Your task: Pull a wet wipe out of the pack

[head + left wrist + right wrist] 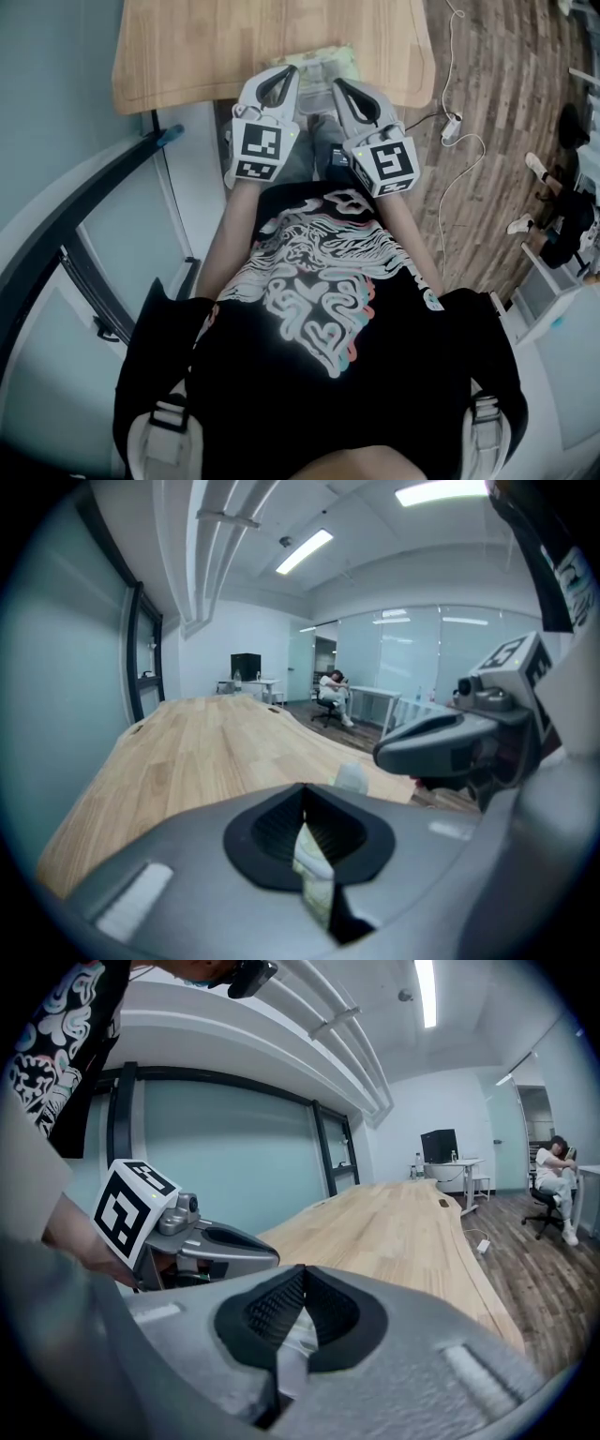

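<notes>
**Head view, looking steeply down.** The left tongs and right tongs are held side by side at the near edge of the wooden surface, with their tips pointing away from the person. The pack lies on the surface just ahead of the tips and between them. It is pale green and white and soft-looking, and the tongs partly hide it. This view does not show whether either tip touches it.

**Left gripper view.** The left tongs are closed, their black pads meeting. A pale green-white strip of the pack shows in the slit below the pads. A white tuft rises just beyond the tongs, and the right tongs are alongside.

**Right gripper view.** The right tongs are also closed. A grey-white, crinkled part of the pack shows in their slit, and the left tongs are just beside them.
</notes>
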A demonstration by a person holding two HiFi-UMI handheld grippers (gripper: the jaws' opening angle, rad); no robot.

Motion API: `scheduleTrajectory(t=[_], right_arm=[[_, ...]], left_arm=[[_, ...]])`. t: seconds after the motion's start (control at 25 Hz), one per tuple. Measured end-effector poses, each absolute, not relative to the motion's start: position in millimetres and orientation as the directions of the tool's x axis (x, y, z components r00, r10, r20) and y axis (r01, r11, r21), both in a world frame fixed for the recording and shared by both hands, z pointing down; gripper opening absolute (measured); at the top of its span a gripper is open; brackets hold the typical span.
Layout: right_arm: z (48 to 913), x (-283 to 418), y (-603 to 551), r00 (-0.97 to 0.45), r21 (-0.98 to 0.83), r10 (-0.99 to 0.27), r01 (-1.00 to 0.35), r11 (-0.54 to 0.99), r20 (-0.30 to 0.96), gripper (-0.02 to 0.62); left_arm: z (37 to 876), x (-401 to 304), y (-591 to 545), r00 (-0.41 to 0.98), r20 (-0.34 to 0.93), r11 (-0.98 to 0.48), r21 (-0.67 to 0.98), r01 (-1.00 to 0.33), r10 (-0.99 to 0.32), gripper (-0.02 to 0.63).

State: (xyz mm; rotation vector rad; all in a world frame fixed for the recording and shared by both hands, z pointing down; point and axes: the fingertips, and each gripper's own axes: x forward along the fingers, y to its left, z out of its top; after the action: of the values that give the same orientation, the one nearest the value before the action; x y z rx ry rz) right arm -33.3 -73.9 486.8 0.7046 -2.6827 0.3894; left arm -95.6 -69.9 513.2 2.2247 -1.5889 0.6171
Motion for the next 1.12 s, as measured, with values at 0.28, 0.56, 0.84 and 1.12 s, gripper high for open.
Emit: scheduleTrajectory(t=[0.28,0.56,0.84,1.12], right_arm=[[498,-33,-71,-0.825,-0.161,-0.390,-0.486,0.859,0.410,0.000],[503,-29,-75,-0.824,-0.174,-0.389,-0.490,0.854,0.413,0.000],[507,-24,-75,-0.826,-0.184,-0.376,-0.484,0.856,0.420,0.000],[507,-20,-78,-0.825,-0.187,-0.374,-0.484,0.855,0.423,0.000]], left_arm=[[530,-75,-70,0.355,0.561,-0.362,0.104,-0.926,-0.748,-0.012],[543,-66,-70,0.382,0.598,-0.379,0.138,-0.915,-0.704,0.012],[556,-59,-71,0.385,0.641,-0.394,0.138,-0.909,-0.664,0.063],[564,-50,-79,0.389,0.676,-0.393,0.157,-0.906,-0.626,0.115]])
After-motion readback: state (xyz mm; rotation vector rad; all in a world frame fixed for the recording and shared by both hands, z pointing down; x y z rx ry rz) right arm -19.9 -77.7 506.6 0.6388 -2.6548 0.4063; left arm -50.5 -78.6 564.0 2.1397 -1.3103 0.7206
